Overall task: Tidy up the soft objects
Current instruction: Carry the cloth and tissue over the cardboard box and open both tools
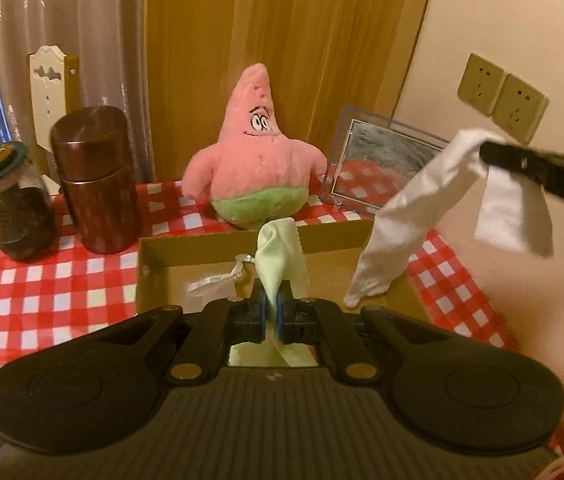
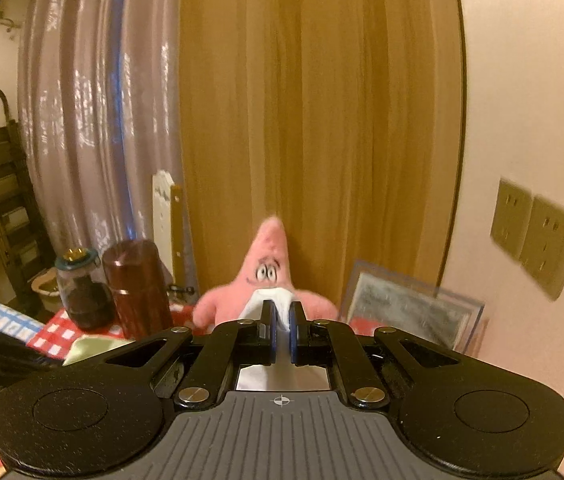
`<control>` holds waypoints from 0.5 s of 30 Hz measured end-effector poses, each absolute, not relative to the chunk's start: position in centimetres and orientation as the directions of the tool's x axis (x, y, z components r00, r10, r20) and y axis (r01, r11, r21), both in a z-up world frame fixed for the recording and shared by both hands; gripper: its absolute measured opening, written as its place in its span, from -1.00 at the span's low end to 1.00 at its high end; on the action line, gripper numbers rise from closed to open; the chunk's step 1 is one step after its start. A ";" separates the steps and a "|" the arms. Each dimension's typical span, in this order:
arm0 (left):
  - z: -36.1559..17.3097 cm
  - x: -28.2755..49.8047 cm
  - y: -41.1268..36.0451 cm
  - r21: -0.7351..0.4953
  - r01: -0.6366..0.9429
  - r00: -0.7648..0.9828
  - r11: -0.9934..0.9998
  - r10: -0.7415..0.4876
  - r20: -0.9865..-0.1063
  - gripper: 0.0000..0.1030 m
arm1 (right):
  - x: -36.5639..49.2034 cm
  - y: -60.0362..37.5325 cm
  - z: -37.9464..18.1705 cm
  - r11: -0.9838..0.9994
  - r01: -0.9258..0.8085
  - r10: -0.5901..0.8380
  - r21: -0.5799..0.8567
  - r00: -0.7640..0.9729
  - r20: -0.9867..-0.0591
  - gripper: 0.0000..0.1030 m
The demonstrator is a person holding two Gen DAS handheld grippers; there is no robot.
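Observation:
My left gripper (image 1: 270,296) is shut on a pale green cloth (image 1: 282,254) and holds it over an open cardboard box (image 1: 201,250). A white ribbon piece (image 1: 211,282) lies inside the box. My right gripper (image 2: 282,308) is shut on a white cloth (image 2: 277,300); in the left wrist view that white cloth (image 1: 410,208) hangs from the right gripper (image 1: 486,152) over the box's right side, its lower end near the box floor. A pink star plush toy (image 1: 255,152) sits upright behind the box and also shows in the right wrist view (image 2: 265,272).
A brown canister (image 1: 95,180) and a glass jar (image 1: 11,204) stand at the left on the red checked tablecloth (image 1: 41,292). A clear picture frame (image 1: 382,160) leans at the back right. Wall sockets (image 1: 502,98) are on the right wall. Curtains hang behind.

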State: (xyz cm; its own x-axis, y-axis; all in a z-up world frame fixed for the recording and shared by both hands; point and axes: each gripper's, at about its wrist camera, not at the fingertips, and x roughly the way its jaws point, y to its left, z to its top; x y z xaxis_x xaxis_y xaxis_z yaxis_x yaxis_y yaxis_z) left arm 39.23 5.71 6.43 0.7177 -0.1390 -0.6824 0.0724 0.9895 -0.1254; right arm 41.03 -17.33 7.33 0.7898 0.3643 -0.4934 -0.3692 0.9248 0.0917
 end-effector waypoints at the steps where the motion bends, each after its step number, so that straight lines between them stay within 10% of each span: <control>1: 5.9 39.9 5.6 -0.127 0.067 0.719 0.990 -0.136 -0.682 -0.79 | 41.3 -17.4 6.7 0.925 -0.366 0.363 0.096 0.783 -0.505 -0.88; 4: 4.6 41.5 5.0 -0.115 0.067 0.702 0.991 -0.129 -0.700 -0.52 | 42.0 -17.5 4.8 0.925 -0.364 0.362 0.108 0.760 -0.539 -0.88; 15: 4.3 41.2 5.5 -0.094 0.085 0.695 0.992 -0.127 -0.708 -0.50 | 43.4 -17.2 0.3 0.918 -0.366 0.375 0.151 0.683 -0.627 -0.87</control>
